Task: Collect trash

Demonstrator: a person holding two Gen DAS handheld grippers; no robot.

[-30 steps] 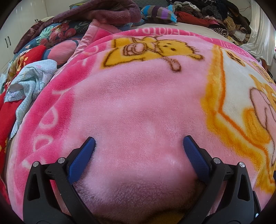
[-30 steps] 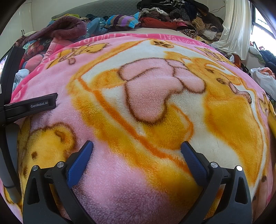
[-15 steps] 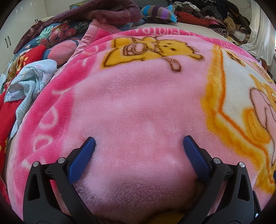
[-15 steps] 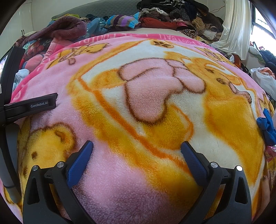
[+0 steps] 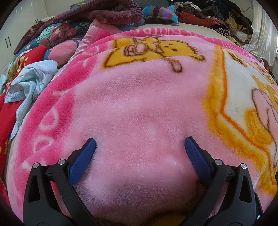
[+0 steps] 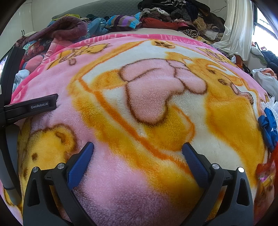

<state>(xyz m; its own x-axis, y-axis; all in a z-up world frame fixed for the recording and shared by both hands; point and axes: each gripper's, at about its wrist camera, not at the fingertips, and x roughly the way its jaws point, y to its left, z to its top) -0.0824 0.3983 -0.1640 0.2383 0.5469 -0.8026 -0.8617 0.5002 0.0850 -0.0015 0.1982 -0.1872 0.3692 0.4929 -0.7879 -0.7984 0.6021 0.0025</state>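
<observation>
My left gripper (image 5: pixel 139 149) is open and empty, resting low over a pink fleece blanket (image 5: pixel 139 104) with yellow cartoon bears. My right gripper (image 6: pixel 137 153) is open and empty over the same blanket (image 6: pixel 156 97). At the right edge of the right wrist view lie a crumpled blue scrap (image 6: pixel 268 128), a white fluffy piece (image 6: pixel 272 104) and a red and yellow wrapper (image 6: pixel 265 175). The body of the left gripper (image 6: pixel 31 107) shows at the left edge of that view.
Heaps of clothes (image 6: pixel 173 15) line the far side of the bed. Folded quilts and a maroon towel (image 5: pixel 97 13) lie at the far left. A white curtain (image 6: pixel 234 34) and a plastic bag (image 6: pixel 265 78) stand at the right.
Both grippers have stayed still. At the right edge of the right wrist view the blue scrap, the white piece and the red wrapper have come into view.
</observation>
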